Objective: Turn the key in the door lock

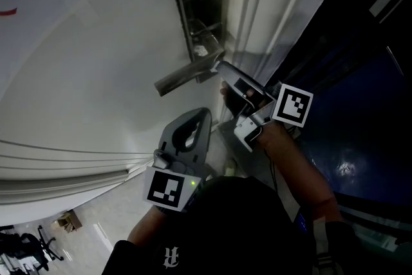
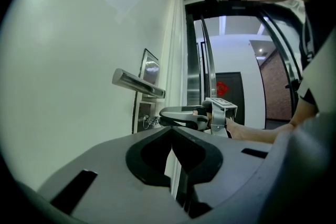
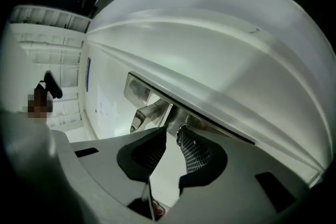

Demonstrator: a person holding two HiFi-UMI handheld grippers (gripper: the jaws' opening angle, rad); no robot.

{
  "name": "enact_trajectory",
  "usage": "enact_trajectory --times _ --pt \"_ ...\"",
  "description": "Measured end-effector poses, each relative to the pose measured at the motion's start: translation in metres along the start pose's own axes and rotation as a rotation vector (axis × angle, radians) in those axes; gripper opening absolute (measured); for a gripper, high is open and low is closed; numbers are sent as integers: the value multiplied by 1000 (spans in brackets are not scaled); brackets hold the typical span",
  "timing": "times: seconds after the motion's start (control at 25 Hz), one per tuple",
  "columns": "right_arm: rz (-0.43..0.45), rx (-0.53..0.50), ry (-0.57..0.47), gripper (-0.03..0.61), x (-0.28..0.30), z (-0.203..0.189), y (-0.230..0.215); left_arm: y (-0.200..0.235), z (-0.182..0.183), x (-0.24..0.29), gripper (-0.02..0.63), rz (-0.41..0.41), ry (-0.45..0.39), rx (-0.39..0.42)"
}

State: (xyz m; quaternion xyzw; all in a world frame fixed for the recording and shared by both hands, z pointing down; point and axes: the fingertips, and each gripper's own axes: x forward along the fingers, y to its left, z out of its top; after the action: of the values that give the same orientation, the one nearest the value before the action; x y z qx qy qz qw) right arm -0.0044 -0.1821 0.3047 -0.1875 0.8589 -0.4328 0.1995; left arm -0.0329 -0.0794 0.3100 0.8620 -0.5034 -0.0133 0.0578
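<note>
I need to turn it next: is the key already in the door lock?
In: the key sticks out of the lock plate, just below the handle.

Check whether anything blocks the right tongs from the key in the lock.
Nothing visible does. The right tongs are open, tips close to the key with only air between. The door handle sticks out just above the key, beside the approach, not across it. The left tongs are shut, well back.
</note>
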Motion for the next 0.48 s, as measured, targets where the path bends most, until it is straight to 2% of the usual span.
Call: enact_trajectory --times 0.16,0.28,0.36,0.48 --pt "-9 -80 23 64 -2 1 7 -4 0 1 8 -4 1 -1" --pt "-60 -253 54 64 -6 -1 8 -4 0 1 8 -2 1 0" --pt "-113 -486 98 64 -8 -3 10 -4 -1 1 8 1 3 0" --pt "-218 -1010 193 64 -7 -9 17 -3 -1 0 8 3 3 0"
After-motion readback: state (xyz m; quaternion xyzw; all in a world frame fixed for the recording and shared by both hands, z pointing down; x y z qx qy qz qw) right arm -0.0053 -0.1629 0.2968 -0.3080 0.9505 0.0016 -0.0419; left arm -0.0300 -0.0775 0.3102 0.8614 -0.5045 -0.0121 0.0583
